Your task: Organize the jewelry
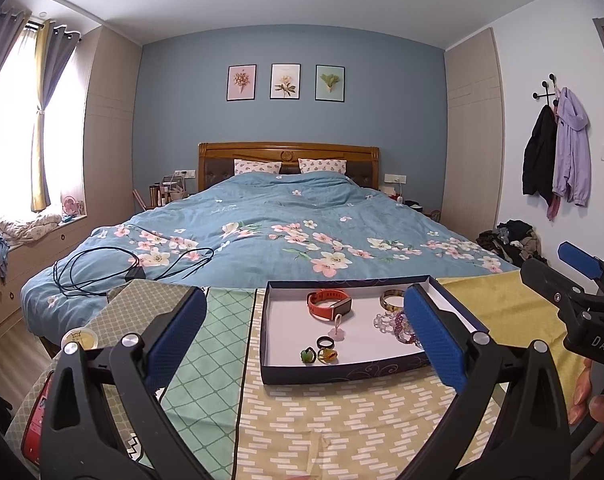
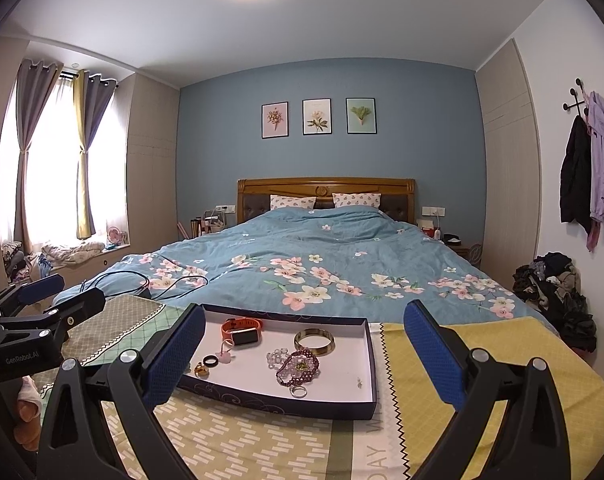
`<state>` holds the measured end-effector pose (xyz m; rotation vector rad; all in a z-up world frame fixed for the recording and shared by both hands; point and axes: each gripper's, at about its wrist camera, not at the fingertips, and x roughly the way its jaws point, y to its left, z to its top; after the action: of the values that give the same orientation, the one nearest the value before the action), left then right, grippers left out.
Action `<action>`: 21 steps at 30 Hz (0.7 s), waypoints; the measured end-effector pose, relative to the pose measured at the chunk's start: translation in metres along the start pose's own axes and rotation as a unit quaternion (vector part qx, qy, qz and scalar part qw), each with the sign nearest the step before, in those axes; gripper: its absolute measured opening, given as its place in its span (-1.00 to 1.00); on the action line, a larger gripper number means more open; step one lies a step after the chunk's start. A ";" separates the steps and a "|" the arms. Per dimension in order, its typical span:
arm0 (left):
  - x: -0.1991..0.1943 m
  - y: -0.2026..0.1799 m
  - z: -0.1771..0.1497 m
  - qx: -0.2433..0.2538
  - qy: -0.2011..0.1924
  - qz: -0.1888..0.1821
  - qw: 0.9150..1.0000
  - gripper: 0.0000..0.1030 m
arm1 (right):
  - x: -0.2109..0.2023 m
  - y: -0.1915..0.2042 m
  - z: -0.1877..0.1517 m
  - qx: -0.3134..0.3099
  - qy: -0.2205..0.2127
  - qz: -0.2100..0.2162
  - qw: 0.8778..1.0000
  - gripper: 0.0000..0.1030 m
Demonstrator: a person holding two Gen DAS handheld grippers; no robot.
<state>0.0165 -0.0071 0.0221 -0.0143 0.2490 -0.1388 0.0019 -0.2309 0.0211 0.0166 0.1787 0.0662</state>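
Both hand-held grippers agape, empty; jewelry tray (image 2: 371,360) just ahead.

Left wrist view: the right blue-padded finger (image 1: 433,340) covered the purple and clear bead bracelets (image 1: 397,326) in part, along with the right side of the dark blue shallow box (image 1: 341,372). A red object (image 1: 36,420) at lower left was cut off behind the gripper frame; identity not readable.

Right wrist view: the left blue-padded finger (image 2: 174,354) hid the box's near left corner. The small item on the white lining (image 2: 359,381) was too tiny to identify. Nightstand clutter (image 2: 208,222) was unresolved.
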 end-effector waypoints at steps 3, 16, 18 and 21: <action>0.000 0.001 0.001 0.000 0.000 0.000 1.000 0.89 | 0.000 0.000 0.000 0.002 -0.001 0.001 1.000 0.86; -0.001 0.000 0.000 0.001 -0.002 0.000 1.000 0.89 | 0.001 0.000 -0.001 0.004 0.000 0.002 1.000 0.86; -0.001 0.000 0.000 0.001 -0.001 0.000 1.000 0.89 | 0.001 0.000 -0.002 0.003 0.001 0.001 1.000 0.86; -0.001 0.000 0.000 0.001 -0.002 0.000 1.000 0.89 | 0.001 0.000 -0.001 0.004 0.001 0.002 1.000 0.86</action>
<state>0.0152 -0.0068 0.0227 -0.0132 0.2457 -0.1394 0.0031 -0.2305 0.0197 0.0255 0.1801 0.0691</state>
